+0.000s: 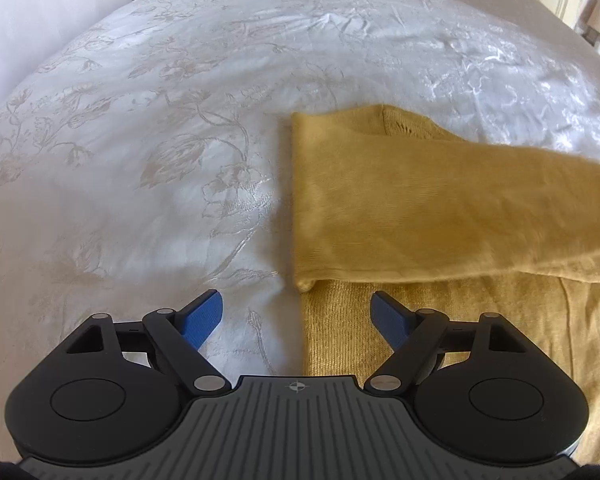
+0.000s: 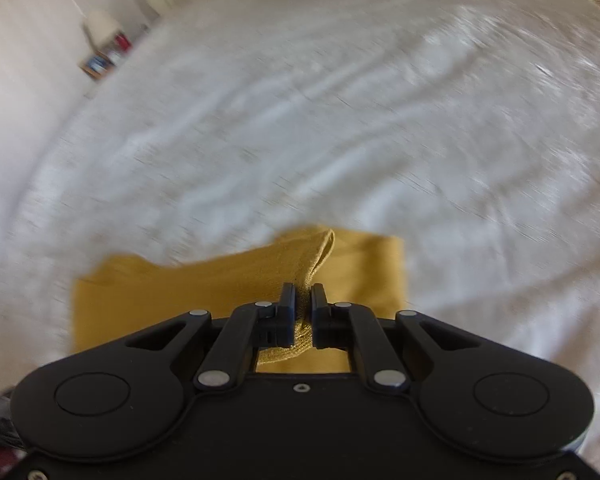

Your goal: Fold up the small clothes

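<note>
On white bedspread (image 1: pixel 140 140), mustard knit top (image 1: pixel 380 200) partly folded; right claw (image 2: pixel 303 300) pinches its fabric; left claw (image 1: pixel 296 320) gapes, empty.

We see a mustard-yellow knitted garment (image 1: pixel 400 200) at the centre right of the left wrist view, its weave finely ribbed, a shade darker and more golden along the lower right. Under it spreads a white bedspread (image 1: pixel 160 140) with a pale beige floral damask pattern of stems and blossoms (glossy where light strikes, upper right). The left gripper (image 1: pixel 296 316) is black with blue finger pads (image 1: pixel 204 320); the right gripper (image 2: pixel 303 308) is black throughout, mustard-yellow cloth between its fingers.
</note>
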The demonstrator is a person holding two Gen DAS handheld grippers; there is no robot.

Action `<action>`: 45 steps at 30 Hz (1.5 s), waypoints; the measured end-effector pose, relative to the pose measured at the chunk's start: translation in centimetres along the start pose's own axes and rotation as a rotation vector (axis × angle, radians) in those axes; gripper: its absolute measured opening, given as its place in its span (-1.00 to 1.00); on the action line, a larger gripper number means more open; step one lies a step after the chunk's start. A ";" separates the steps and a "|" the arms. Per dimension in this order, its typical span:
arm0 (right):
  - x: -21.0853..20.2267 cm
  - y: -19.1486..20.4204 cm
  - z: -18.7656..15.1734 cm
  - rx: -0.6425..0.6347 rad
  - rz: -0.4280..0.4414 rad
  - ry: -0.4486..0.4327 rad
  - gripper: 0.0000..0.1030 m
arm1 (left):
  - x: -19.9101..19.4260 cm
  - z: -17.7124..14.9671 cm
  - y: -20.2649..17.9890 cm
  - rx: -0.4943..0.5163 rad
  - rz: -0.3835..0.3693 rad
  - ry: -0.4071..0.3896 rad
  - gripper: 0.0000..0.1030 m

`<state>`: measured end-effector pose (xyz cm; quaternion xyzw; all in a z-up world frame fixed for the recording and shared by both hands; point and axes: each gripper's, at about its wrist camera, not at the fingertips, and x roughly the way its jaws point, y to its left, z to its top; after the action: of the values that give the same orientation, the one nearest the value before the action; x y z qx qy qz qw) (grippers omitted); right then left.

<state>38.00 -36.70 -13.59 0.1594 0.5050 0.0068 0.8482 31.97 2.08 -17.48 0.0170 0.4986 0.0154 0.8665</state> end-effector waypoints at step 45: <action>7.1 1.6 -1.5 -0.128 -0.113 0.073 0.29 | 7.7 7.3 0.1 0.101 0.097 -0.009 0.88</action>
<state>40.45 -33.59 -19.89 0.0760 0.5422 -0.0029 0.8368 42.15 2.40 -20.45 0.0852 0.4935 0.0321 0.8650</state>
